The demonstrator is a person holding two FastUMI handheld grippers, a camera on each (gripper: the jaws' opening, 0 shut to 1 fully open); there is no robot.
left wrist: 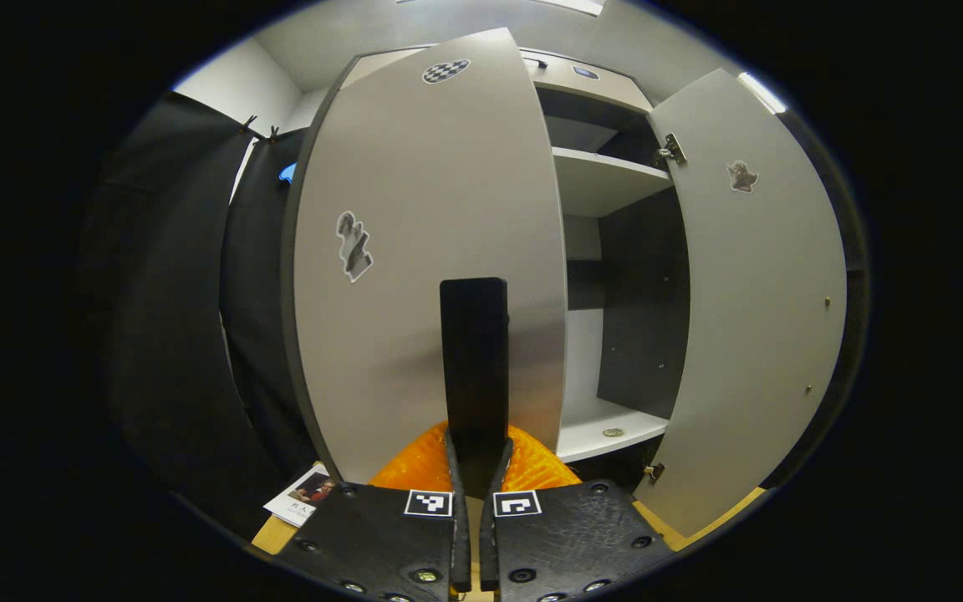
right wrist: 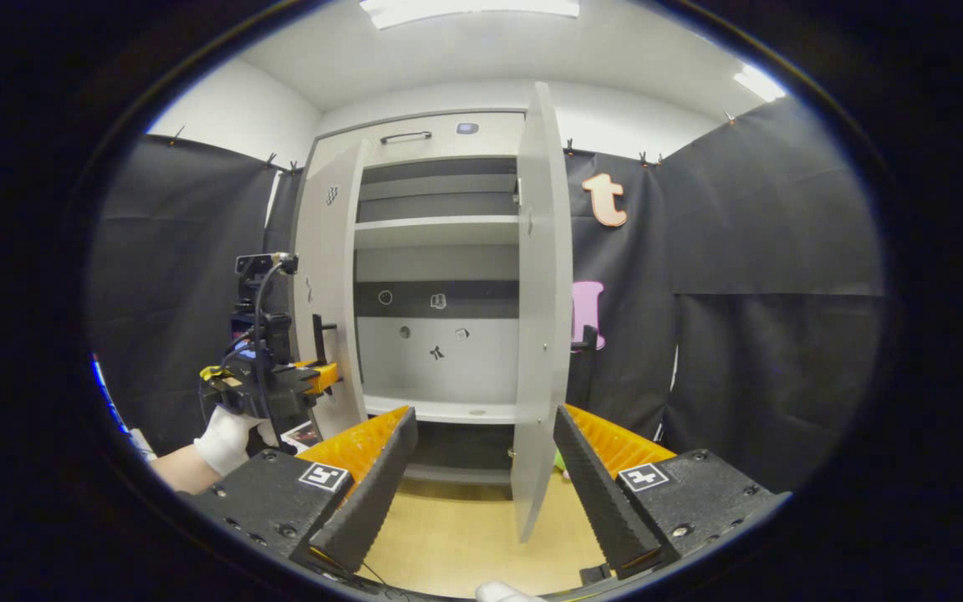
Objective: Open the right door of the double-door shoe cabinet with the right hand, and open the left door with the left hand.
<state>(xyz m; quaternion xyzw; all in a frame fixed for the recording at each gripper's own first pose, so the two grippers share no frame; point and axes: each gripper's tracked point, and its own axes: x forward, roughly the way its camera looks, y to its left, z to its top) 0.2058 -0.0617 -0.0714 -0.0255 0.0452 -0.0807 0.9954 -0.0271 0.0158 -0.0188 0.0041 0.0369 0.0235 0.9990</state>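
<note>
At the far left of the right gripper view, a white-gloved hand point(right wrist: 226, 439) held the left hand-held gripper point(right wrist: 318, 347) up against the left door point(right wrist: 333, 293) of the shoe cabinet point(right wrist: 440, 134). Its orange-and-black body sat just in front of the door's outer face, with a small camera and cable riding on top. In the left gripper view, that same hand-held gripper's two fingers point(left wrist: 475, 376) were drawn tight together, clamped on a dark upright handle point(left wrist: 474, 334) that stood out from the left door point(left wrist: 423, 251). The door was swung partly outward, with a checkered sticker near its top and a figure sticker on its face.

To the right of that door the cabinet stood open, showing a pale shelf point(left wrist: 607, 180) above, a dark back panel and a white bottom board point(left wrist: 607, 431) with a small round thing lying on it. Farther right, the right door point(left wrist: 749, 309) was swung well out on its hinges, one hinge showing at its upper inner edge. In the right gripper view this right door point(right wrist: 540, 309) appeared nearly edge-on, its lower corner hanging between the tips of the right hand-held gripper point(right wrist: 486, 443), whose fingers were spread wide and touched nothing. Below lay a light wooden floor point(right wrist: 465, 535).
</note>
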